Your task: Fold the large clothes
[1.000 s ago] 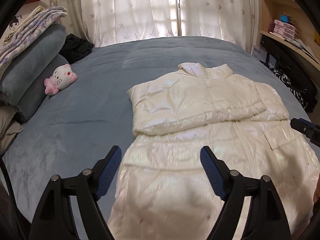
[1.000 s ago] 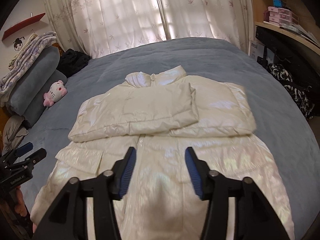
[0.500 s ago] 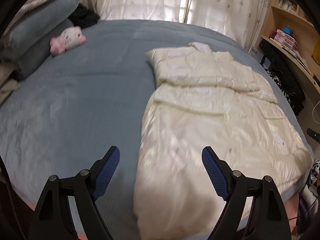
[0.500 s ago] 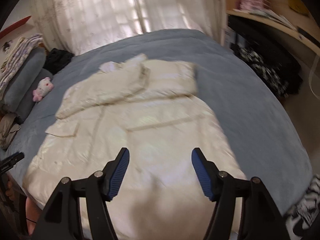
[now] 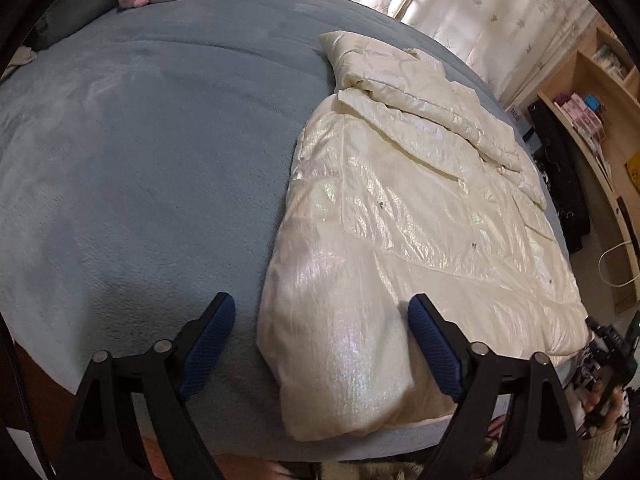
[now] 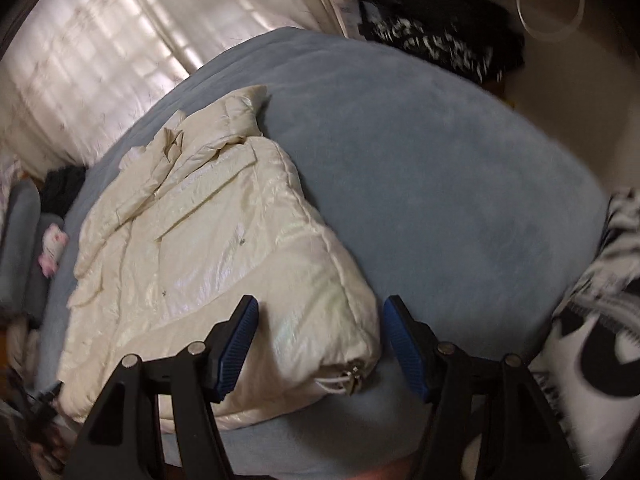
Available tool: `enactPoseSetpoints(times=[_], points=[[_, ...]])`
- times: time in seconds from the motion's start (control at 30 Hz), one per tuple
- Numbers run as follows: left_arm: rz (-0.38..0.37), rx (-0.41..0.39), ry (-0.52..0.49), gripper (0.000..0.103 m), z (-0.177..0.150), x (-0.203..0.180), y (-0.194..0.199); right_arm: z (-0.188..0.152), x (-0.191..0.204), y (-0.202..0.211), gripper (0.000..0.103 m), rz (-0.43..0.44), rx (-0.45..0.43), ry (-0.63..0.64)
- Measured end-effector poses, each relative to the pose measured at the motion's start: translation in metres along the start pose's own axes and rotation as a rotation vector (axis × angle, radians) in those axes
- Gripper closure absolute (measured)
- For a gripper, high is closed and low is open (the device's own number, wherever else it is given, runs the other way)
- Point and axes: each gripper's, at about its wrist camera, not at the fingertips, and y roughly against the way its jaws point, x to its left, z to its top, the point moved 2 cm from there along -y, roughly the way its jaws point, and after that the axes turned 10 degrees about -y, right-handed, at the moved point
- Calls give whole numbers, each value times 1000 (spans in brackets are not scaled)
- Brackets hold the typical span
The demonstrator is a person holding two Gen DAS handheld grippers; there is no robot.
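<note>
From the left wrist, the big shiny cream puffy jacket [image 5: 420,216] lies flat on the blue fuzzy bed [image 5: 140,160], stretching away from the near bed edge toward the curtains. The left hand-held gripper [image 5: 320,340] is opening wide, with the jacket's near left corner between its blue pads, not pinched.

From the right wrist, the right hand-held gripper [image 6: 318,338] is apart around the near right corner, by the zipper. Each hand has its own corner.
</note>
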Motion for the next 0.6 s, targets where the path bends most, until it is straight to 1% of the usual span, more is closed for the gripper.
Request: enactPoseSetpoints(times=[0.07,0.2,0.37,0.47,0.53,0.6], points=[[-17,-4,10,14,-1,-1,-3,-5,-4,-8,38,43,13,-52],[-58,-15,36,13,-3,-6,-11,-14,-6,-14,36,86,-13,-87],[-58,-55,39,11,-7,-14,-16,-23,-3,-19,36,128,-36,-83],[-62,-83,58,11,-8,-16,-17,-25,-2,-19,43,140,-48,-72],[-64,-106,84,12,-8,-17,-17,-27,-1,-19,54,162,-45,-72],[-65,-124,112,18,-9,-17,-16,-27,-1,-20,59,173,-44,-74]])
